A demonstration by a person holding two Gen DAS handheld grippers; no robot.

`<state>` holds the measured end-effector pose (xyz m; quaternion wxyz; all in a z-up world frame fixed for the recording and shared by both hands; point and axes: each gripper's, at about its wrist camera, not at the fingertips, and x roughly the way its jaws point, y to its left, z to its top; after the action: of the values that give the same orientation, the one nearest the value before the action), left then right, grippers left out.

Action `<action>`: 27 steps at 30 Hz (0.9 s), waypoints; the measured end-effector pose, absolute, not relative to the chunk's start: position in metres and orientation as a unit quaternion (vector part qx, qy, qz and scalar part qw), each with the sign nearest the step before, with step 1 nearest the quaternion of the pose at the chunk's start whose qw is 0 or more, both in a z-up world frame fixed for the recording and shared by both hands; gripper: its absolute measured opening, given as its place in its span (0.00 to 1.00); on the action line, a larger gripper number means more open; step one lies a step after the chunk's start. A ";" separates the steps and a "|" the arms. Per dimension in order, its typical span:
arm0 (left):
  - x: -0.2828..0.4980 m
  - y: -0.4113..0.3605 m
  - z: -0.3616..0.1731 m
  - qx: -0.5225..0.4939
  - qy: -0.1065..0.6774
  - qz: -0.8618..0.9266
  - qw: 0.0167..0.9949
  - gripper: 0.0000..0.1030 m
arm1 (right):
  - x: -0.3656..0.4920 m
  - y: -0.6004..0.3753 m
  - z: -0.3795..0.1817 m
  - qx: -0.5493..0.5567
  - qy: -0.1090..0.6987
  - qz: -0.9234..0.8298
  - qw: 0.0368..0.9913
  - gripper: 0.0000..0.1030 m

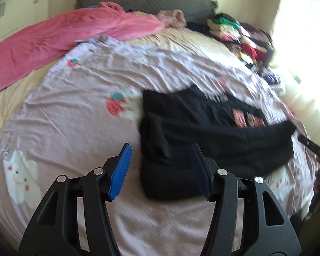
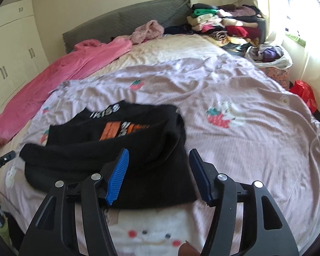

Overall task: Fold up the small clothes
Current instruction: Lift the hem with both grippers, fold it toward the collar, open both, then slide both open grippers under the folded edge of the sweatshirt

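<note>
Both claws, left claw [image 1: 160, 170] and right claw [image 2: 159, 173], gape apart over black shirt [image 2: 117, 149].

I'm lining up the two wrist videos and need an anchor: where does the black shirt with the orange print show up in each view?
Left wrist: the black shirt lies right of centre, reaching under the open left gripper.
Right wrist: the black shirt lies left of centre, just beyond the open right gripper.
Shared landmark: the pink blanket along the bed's far left side.
</note>
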<state>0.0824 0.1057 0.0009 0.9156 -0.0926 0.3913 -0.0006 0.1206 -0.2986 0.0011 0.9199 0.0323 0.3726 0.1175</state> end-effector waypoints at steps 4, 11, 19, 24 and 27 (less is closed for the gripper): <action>0.082 0.074 -0.022 -0.051 0.417 -0.020 0.907 0.47 | 0.113 -0.280 -0.011 0.002 0.386 0.131 0.913 0.52; 0.093 0.047 -0.045 0.016 0.426 -0.010 0.904 0.47 | 0.112 -0.246 -0.035 -0.057 0.402 0.140 0.903 0.52; 0.106 0.039 -0.059 0.047 0.438 -0.005 0.898 0.47 | 0.128 -0.234 -0.066 -0.082 0.438 0.121 0.887 0.51; 0.115 0.038 -0.060 0.054 0.430 0.005 0.901 0.47 | 0.135 -0.231 -0.067 -0.087 0.429 0.119 0.891 0.51; 0.121 0.039 -0.056 0.049 0.424 0.009 0.904 0.47 | 0.141 -0.229 -0.066 -0.088 0.425 0.117 0.893 0.51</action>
<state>0.1206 0.0393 -0.0561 0.9042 0.0493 0.4241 0.0088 0.1414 -0.2294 -0.0662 0.8933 -0.0884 0.4250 0.1170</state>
